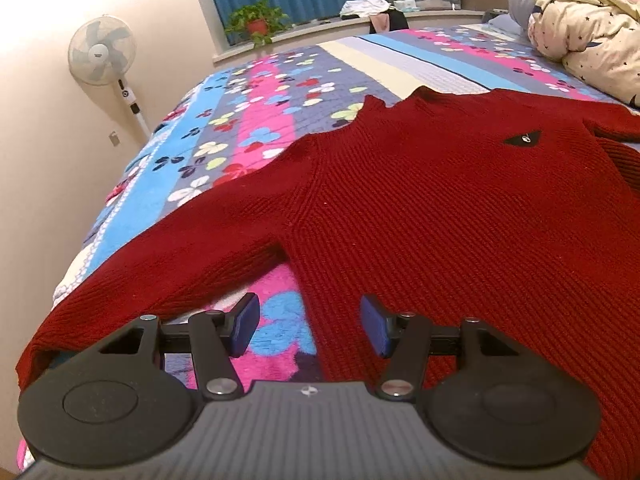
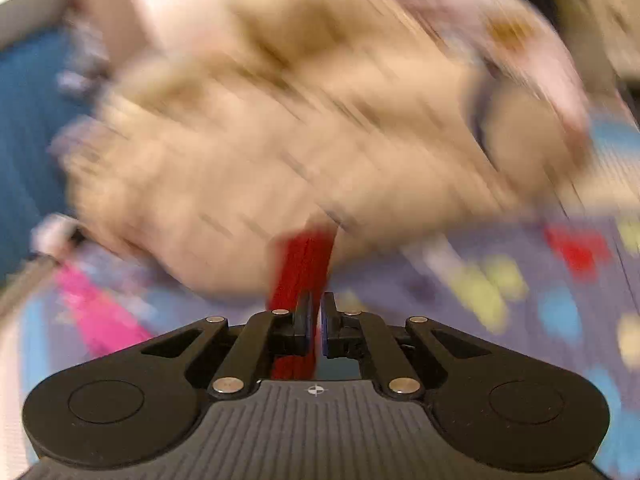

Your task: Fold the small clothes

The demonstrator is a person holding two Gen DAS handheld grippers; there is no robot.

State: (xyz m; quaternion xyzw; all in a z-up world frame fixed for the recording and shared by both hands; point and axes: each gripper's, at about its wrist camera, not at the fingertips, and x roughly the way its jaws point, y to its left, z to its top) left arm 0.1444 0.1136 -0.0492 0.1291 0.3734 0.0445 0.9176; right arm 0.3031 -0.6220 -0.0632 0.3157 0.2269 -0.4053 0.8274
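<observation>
Red sweater (image 1: 440,208) beneath left gripper (image 1: 310,326), fingers apart; right gripper (image 2: 316,320) fingers pinching its fabric

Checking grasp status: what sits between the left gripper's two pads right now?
In the left wrist view, the left gripper stands open, holding nothing; between its pads only the flowered bedspread shows, with the red sweater edge just beside the right pad.

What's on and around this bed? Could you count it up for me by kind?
Red sweater: 1
Flowered bedspread: 1
Star-print quilt, bundled: 1
Standing fan: 1
Potted plant: 1
Handheld grippers: 2, left gripper and right gripper
Total: 7
</observation>
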